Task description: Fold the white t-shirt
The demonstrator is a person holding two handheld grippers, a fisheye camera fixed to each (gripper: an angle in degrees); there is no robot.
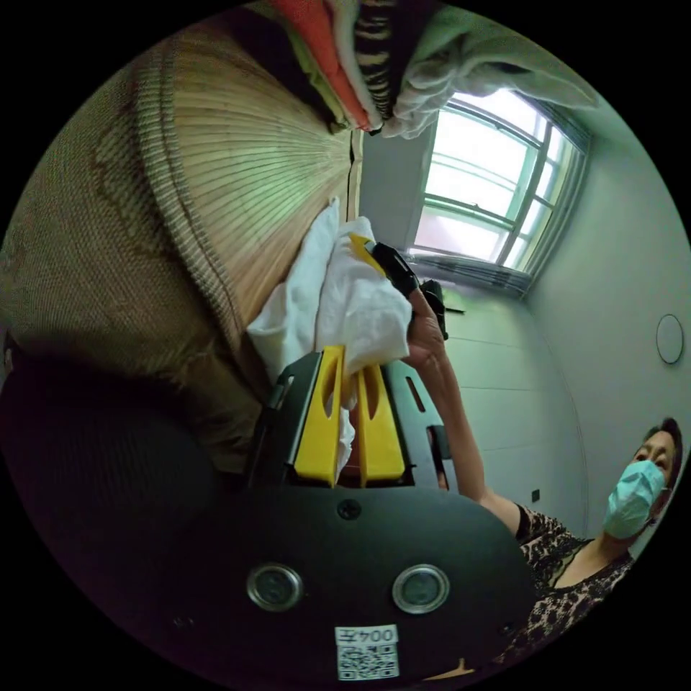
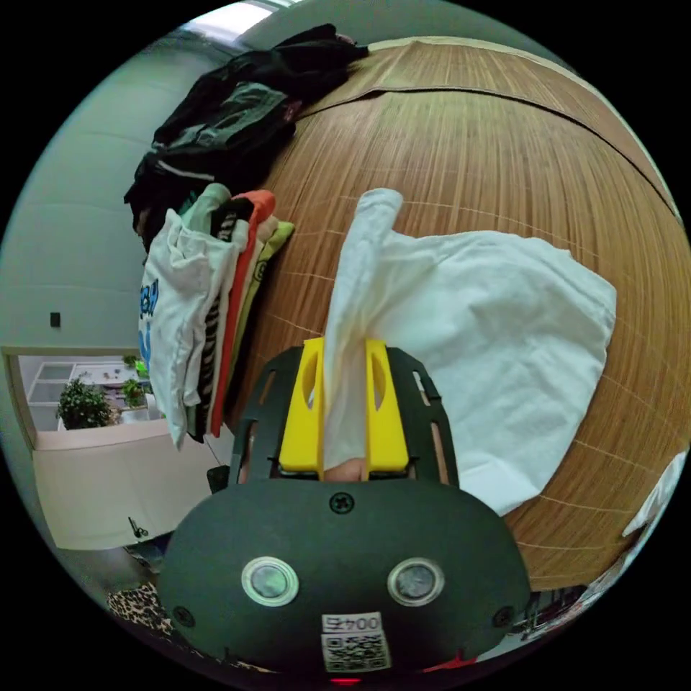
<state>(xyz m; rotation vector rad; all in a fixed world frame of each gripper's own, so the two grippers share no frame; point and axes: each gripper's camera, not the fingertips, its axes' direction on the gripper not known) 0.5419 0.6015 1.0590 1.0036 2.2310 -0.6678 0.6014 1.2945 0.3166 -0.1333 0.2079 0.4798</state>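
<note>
left tongs (image 1: 350, 374): clenched on white t-shirt (image 2: 461, 345) edge
right tongs (image 2: 343, 374): clenched on a bunched fold
shirt: partly lifted off bamboo mat (image 2: 504, 144), likely to carry the fold over
nearby: folded clothes stack (image 2: 209, 302)

Daylight glares through the window (image 1: 497, 194); fisheye edges bend, lower left falls into shadow

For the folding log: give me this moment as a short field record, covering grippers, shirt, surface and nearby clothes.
left gripper: shut on white t-shirt
right gripper: shut on a bunched fold of the white t-shirt
shirt state: partly lifted, the rest lying on the bamboo mat
stack of folded clothes: at the mat's edge
dark clothes pile: beyond the stack
</note>
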